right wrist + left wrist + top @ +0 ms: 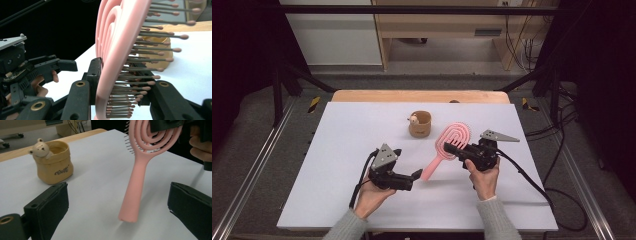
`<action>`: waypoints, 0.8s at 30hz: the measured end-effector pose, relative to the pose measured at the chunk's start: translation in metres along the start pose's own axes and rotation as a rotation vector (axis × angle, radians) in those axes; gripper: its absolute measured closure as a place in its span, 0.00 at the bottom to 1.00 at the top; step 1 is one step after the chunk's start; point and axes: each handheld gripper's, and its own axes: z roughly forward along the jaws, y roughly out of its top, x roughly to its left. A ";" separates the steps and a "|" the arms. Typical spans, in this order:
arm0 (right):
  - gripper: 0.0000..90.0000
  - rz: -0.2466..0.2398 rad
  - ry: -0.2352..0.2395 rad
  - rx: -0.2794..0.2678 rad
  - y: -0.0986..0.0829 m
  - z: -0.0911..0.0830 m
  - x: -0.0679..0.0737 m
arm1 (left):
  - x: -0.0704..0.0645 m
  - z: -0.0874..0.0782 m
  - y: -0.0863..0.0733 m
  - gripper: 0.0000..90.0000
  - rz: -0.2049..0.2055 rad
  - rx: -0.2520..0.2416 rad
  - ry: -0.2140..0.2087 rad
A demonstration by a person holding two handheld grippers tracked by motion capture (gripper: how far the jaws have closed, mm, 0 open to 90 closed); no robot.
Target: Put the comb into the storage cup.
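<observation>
The right gripper [458, 148] clamps the head of the pink hairbrush [447, 147], lifted mid-table. Its handle slants down toward the near left, ending just beside the left gripper [416, 174], whose 2 jaws gape wide and empty.

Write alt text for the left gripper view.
A pink hairbrush hangs handle-down above a white table, its head clamped by the right gripper at top right. The left gripper's open black jaws frame the handle, and a tan bear cup stands at left.
</observation>
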 end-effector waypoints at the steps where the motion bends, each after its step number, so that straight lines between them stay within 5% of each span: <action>1: 0.71 -0.002 -0.003 0.002 0.000 0.000 0.000 | 0.003 -0.002 -0.002 0.04 -0.008 0.000 -0.002; 24: 0.71 -0.027 -0.043 -0.008 0.006 -0.011 -0.001 | 0.053 -0.041 -0.047 0.04 -0.066 -0.036 0.051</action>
